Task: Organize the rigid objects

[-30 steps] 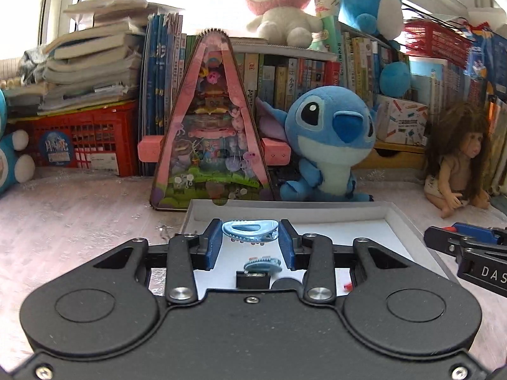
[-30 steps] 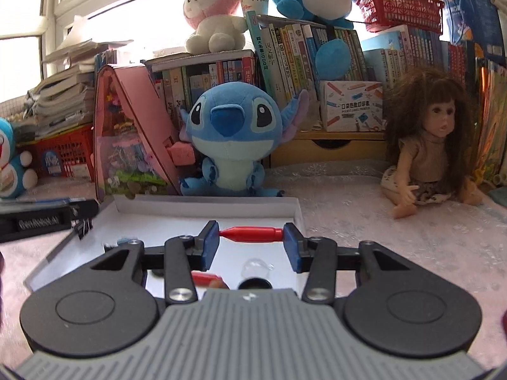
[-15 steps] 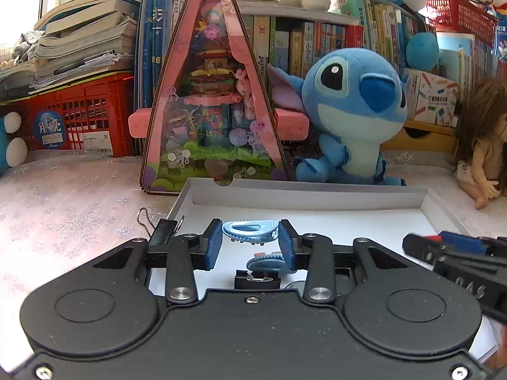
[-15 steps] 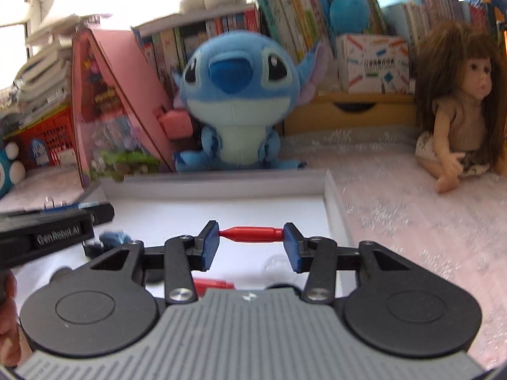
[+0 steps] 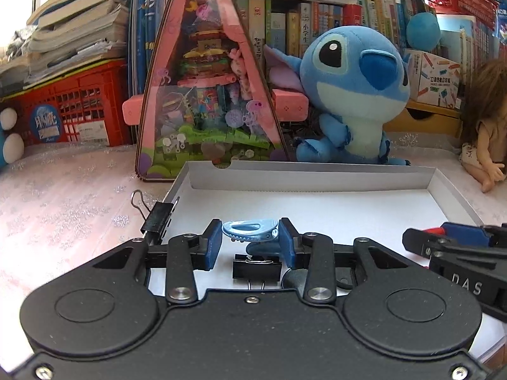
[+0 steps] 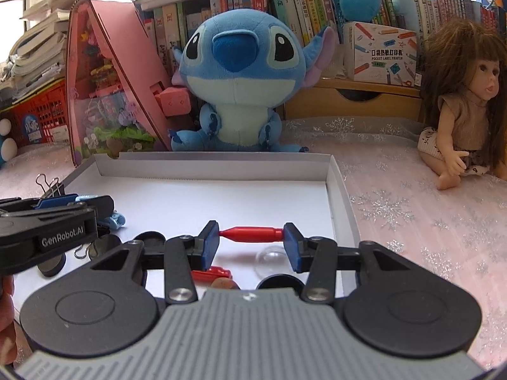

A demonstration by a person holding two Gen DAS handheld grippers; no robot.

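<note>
A shallow white box [image 5: 317, 179] [image 6: 215, 166] lies on the table in front of both grippers. Over its near left part my left gripper [image 5: 250, 237] is shut on a light blue hair clip [image 5: 248, 229]. Just under it lie another blue clip [image 5: 261, 248] and a black binder clip [image 5: 256, 269]. My right gripper [image 6: 251, 237] is shut on a red pen-like piece [image 6: 252, 233], held crosswise above the box floor. Beneath it are a second red piece [image 6: 212, 274], a clear dome [image 6: 272, 258] and black discs [image 6: 104, 245]. Each gripper shows at the edge of the other's view.
A black binder clip [image 5: 157, 218] sits on the box's left rim. Behind the box stand a pink triangular toy house [image 5: 206, 88] and a blue plush [image 5: 351, 95]. A doll [image 6: 462, 104] sits at the right; books and a red crate [image 5: 73, 107] fill the back.
Both grippers came down and forward over the box, still holding the blue clip and the red piece. The box now fills more of each view. Little moved in the last half second.
</note>
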